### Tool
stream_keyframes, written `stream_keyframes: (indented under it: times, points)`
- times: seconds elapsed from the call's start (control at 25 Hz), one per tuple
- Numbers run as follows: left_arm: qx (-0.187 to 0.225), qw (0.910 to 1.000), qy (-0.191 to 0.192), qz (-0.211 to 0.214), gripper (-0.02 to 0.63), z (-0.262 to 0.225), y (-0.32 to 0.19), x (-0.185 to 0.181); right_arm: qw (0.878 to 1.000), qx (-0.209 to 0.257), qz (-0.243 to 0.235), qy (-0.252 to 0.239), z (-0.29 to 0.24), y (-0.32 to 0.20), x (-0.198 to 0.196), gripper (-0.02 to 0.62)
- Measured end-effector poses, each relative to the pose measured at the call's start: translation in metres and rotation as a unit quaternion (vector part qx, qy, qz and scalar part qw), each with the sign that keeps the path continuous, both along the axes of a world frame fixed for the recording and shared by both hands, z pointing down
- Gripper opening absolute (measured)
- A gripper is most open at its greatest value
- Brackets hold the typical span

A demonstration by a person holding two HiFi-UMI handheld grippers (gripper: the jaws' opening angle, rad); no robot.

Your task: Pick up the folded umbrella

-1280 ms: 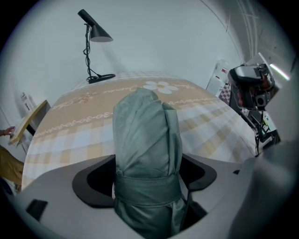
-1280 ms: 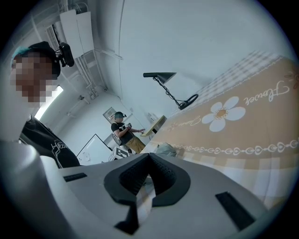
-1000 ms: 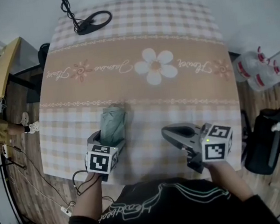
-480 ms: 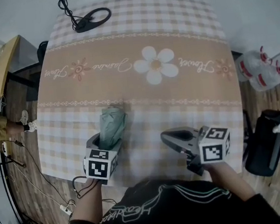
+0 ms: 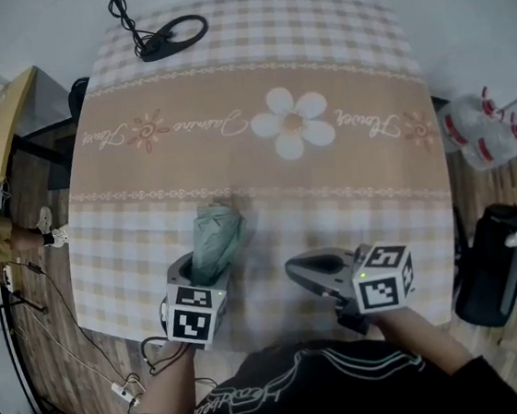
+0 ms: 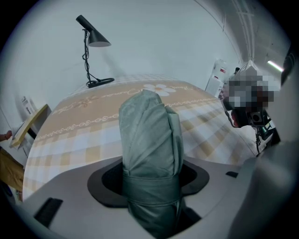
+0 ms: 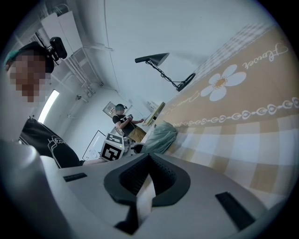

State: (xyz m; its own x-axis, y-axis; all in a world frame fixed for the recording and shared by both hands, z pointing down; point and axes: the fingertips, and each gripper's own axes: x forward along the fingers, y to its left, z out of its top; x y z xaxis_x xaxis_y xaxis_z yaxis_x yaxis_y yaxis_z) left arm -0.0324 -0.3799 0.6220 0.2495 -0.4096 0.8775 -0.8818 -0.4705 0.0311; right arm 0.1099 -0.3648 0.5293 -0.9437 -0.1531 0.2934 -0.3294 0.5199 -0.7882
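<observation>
Head view: checked cloth with a tan band and a daisy print covers the surface. Folded umbrella, grey-green, lies on the near left part of the cloth, long axis pointing away from the person, far end close to the tan band's dotted border.

Left claw sits over the umbrella's near end, pointing steeply down. Left gripper view: the bundle fills the space between the jaws, strap band level with the dark pads; the jaws have just been closing and now hold the umbrella by its sides. Far end of the bundle rests on the cloth.

Right claw hangs above the cloth to the right of the umbrella, apart from it. Right gripper view: jaws together, only a thin slit between the pads, nothing held.

Black desk lamp stands at the far left edge.
</observation>
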Motion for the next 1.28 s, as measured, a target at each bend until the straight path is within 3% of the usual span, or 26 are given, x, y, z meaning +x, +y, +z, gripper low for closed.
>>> stream_keyframes:
  times: [0.4,0.68,1.04,1.28]
  points:
    - [-0.017,0.9996,0.022,-0.002,0.258,0.001,0.000,-0.002,1.000,-0.005,0.020,0.010,-0.005,0.025,-0.008,0.011]
    - [-0.020,0.9959,0.076,-0.043,0.255,-0.012,-0.002,-0.009,0.998,0.017,0.055,0.013,-0.018,0.035,0.004,0.011]
    - [0.013,0.9896,0.133,-0.053,0.255,-0.061,0.018,-0.002,0.995,0.052,0.084,0.012,-0.047,0.060,0.003,0.012]
    - [0.057,0.9787,0.193,-0.040,0.255,-0.119,0.044,0.004,0.991,0.089,0.099,0.015,-0.076,0.087,-0.005,0.012]
